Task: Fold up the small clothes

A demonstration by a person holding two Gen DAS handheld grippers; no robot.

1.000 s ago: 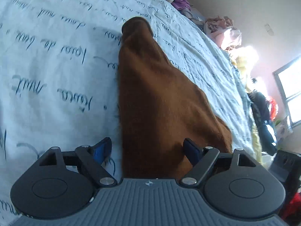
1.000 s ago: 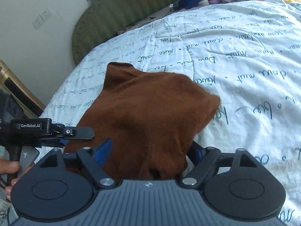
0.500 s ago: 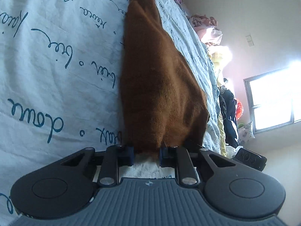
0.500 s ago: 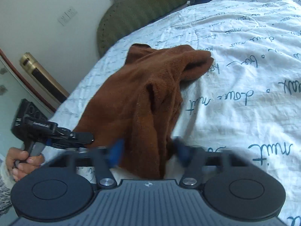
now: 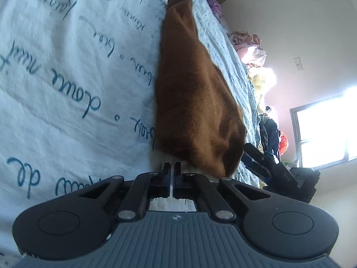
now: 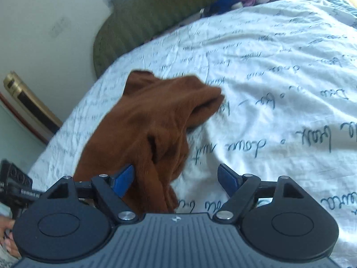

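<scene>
The left gripper point(image 5: 172, 174) has its jaws pressed together on nothing, just short of the near hem of the soft brown fleece garment point(image 5: 191, 93). The right gripper point(image 6: 176, 178) has its jaws spread, bunched brown folds lying between them against the left pad. The garment lies rumpled on the white script-printed bedspread point(image 6: 279, 84); its underside is hidden.

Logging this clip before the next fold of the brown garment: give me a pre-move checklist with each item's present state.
1. Left gripper free of cloth: ok, fingers together, nothing visibly between them.
2. Right gripper open: ok, fingers wide apart.
3. Brown garment lying on the bedspread: ok.
4. Garment flat and smooth: not ok, bunched and creased near the right gripper.
5. Right gripper touching the garment: cannot tell; cloth lies beside one finger.
</scene>
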